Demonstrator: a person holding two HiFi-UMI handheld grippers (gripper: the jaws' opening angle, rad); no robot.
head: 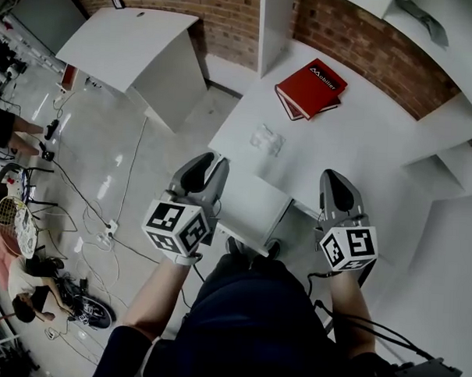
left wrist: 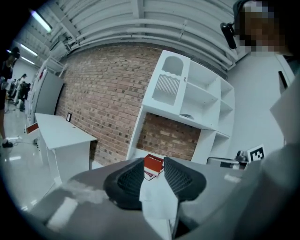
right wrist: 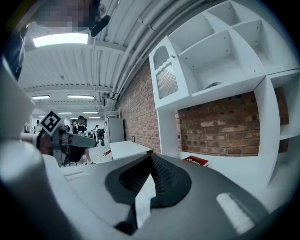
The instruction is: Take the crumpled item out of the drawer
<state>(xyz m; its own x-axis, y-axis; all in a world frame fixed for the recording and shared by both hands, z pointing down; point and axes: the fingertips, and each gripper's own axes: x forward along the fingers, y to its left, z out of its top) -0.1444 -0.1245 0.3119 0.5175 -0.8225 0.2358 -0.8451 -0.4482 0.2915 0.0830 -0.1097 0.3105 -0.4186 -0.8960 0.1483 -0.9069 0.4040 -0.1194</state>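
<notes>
The left gripper (head: 208, 168) hovers at the white desk's (head: 362, 150) front edge, jaws slightly apart and empty; the red book (left wrist: 153, 166) shows through the gap. The drawer (head: 250, 212) sits between the grippers, but its interior is hard to make out. The crumpled clear item (head: 267, 138) lies on the desktop, near the book. The right gripper (head: 335, 180) has its jaw tips together, holding nothing.
</notes>
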